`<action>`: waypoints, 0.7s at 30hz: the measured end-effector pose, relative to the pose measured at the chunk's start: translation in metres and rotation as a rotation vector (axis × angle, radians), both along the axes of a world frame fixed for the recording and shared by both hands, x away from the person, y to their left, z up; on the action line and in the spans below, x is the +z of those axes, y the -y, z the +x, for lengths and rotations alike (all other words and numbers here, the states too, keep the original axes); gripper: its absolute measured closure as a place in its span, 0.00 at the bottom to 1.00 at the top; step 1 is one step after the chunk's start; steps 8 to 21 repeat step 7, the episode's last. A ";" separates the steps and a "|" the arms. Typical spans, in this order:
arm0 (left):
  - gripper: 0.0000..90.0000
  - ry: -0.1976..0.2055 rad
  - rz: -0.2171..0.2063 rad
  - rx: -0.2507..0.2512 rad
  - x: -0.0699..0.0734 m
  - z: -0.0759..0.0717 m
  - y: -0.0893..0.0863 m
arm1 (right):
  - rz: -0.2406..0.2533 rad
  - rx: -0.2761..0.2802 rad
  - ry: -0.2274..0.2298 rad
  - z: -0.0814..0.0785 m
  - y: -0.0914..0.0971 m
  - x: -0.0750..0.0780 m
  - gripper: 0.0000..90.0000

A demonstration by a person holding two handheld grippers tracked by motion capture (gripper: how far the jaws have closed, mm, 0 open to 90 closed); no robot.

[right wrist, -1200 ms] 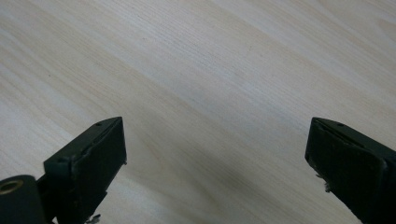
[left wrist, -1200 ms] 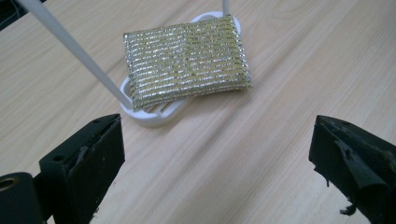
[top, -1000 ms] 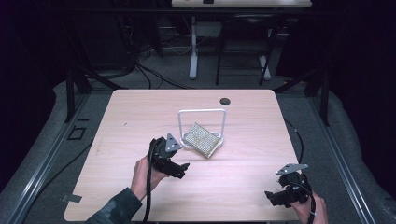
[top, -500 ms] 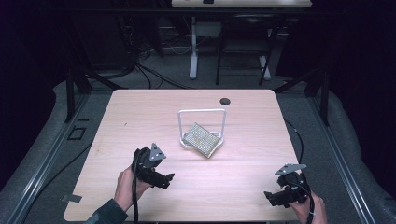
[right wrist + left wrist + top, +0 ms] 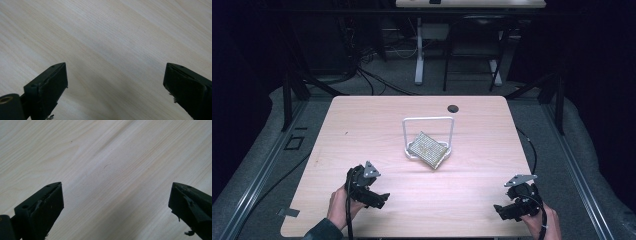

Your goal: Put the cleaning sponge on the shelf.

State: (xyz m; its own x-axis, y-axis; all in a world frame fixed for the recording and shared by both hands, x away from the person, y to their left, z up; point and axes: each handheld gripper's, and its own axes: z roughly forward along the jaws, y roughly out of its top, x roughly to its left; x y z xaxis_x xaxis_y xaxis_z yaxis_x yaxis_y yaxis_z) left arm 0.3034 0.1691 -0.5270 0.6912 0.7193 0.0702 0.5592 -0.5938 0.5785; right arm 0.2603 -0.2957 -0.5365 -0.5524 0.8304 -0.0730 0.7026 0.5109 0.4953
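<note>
One small sparkly rectangular pad [image 5: 427, 149] lies tilted at the middle of the pale wood surface [image 5: 362, 125], leaning on the base of a white wire frame stand [image 5: 428, 135] that rises upright around it. The pad sits well beyond both pairs of jaws, ahead of the left gripper [image 5: 380, 198] and to its right, and ahead of the right gripper [image 5: 499, 209] and to its left. Neither gripper touches it.

The left gripper is held in a hand [image 5: 341, 210] near the front left part of the surface, its jaws spread wide with nothing but bare wood grain between them, as the left gripper view [image 5: 116, 210] shows. The right gripper is held in the other hand [image 5: 546, 223] near the front right corner; its jaws too stand wide apart over bare wood in the right gripper view [image 5: 116, 90].

A small dark round hole [image 5: 453, 108] lies in the surface far past the stand. Beyond the surface, dark floor, cables and table legs show dimly.
</note>
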 end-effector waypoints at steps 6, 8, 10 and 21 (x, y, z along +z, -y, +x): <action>0.00 -0.016 0.009 -0.004 -0.005 0.002 0.000 | -0.001 0.007 -0.007 0.001 0.001 0.000 0.06; 0.00 -0.015 0.012 -0.002 -0.005 0.003 0.000 | 0.001 0.010 -0.007 0.001 0.000 0.000 0.06; 0.00 -0.015 0.012 -0.002 -0.005 0.003 0.000 | 0.001 0.010 -0.007 0.001 0.000 0.000 0.06; 0.00 -0.015 0.012 -0.002 -0.005 0.003 0.000 | 0.001 0.010 -0.007 0.001 0.000 0.000 0.06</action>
